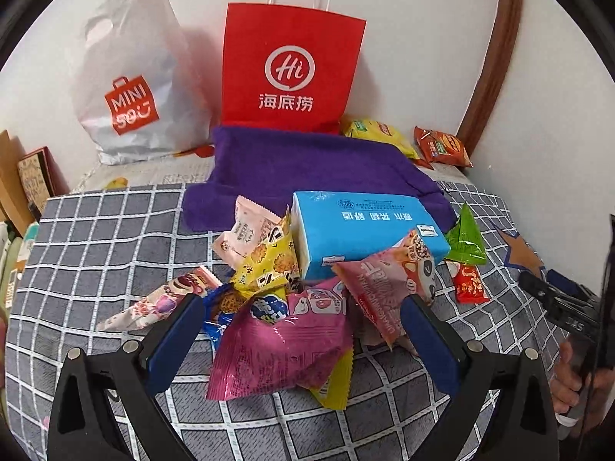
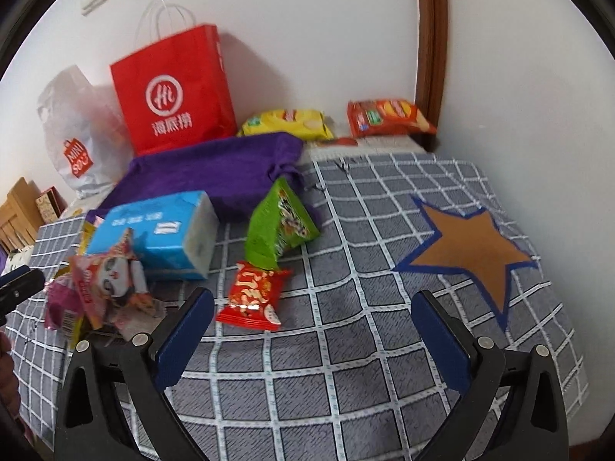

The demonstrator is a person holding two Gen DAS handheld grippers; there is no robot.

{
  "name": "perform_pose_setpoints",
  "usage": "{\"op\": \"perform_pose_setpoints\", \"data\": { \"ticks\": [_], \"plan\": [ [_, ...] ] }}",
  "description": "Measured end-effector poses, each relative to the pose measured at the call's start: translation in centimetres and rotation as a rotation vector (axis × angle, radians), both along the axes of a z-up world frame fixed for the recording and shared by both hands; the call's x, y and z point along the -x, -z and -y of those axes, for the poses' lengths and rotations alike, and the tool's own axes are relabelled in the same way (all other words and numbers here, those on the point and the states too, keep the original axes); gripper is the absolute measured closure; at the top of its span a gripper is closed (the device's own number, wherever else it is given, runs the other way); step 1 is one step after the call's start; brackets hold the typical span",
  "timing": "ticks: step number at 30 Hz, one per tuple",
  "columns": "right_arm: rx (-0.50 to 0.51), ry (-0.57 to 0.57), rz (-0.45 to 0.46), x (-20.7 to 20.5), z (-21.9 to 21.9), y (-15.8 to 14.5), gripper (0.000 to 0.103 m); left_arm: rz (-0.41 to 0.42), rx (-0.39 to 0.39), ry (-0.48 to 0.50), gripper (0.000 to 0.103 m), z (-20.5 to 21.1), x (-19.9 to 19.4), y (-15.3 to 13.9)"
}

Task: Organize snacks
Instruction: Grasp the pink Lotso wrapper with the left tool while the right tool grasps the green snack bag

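A heap of snack packets lies on the grey checked cloth (image 1: 96, 230) in front of a blue tissue box (image 1: 365, 230). My left gripper (image 1: 301, 303) is open just above the heap. A magenta packet (image 1: 276, 349) lies between its blue pads, which do not press on it. In the right wrist view my right gripper (image 2: 313, 299) is open over the cloth. A small red packet (image 2: 253, 299) lies loose by its left finger (image 2: 188, 326). A green packet (image 2: 276, 223) stands just beyond, beside the tissue box (image 2: 161, 234).
A red paper bag (image 1: 292, 69) and a white plastic bag (image 1: 130, 88) lean on the wall behind a purple cloth (image 1: 307, 165). Yellow (image 2: 288, 121) and orange (image 2: 388, 115) chip bags lie at the back. A brown star (image 2: 469, 249) marks the cloth at right.
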State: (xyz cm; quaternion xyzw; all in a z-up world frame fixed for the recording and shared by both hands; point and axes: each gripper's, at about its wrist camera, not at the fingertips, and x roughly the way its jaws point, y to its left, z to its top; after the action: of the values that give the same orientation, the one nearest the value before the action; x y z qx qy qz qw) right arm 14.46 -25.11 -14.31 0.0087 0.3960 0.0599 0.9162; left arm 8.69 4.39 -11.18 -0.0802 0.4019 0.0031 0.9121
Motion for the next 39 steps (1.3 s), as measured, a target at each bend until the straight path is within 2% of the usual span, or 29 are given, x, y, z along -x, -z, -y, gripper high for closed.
{"op": "perform_pose_setpoints", "data": {
  "ticks": [7, 13, 18, 21, 24, 29, 33, 39],
  "plan": [
    [-0.007, -0.041, -0.028, -4.5, -2.0, 1.5, 0.017, -0.023, 0.026, -0.022, 0.001, -1.7, -0.9, 0.7],
    [-0.01, -0.055, -0.042, -8.6, -3.5, 2.7, 0.018, -0.041, 0.037, -0.073, 0.001, -4.2, -1.3, 1.2],
    [0.045, -0.029, -0.068, -10.9, -4.1, 4.4, 0.032, -0.067, 0.099, -0.125, 0.001, -6.7, -1.5, 2.1],
    [0.037, -0.052, -0.093, -11.2, -4.1, 5.1, 0.046, -0.076, 0.076, -0.152, 0.001, -7.8, -1.5, 2.7],
    [0.052, -0.047, -0.053, -10.7, -4.3, 4.8, 0.048, -0.095, 0.048, -0.169, 0.001, -8.7, -1.8, 3.4],
    [0.155, -0.058, -0.018, -10.2, -5.8, 5.3, 0.048, -0.146, 0.036, -0.186, 0.002, -9.5, -2.7, 4.7],
    [0.127, -0.08, -0.042, -10.6, -5.5, 5.6, 0.048, -0.174, -0.004, -0.167, 0.005, -9.4, -3.0, 5.2],
    [0.068, -0.076, -0.053, -10.8, -4.9, 5.8, 0.048, -0.168, -0.057, -0.143, 0.009, -9.7, -2.3, 5.4]
  ]
}}
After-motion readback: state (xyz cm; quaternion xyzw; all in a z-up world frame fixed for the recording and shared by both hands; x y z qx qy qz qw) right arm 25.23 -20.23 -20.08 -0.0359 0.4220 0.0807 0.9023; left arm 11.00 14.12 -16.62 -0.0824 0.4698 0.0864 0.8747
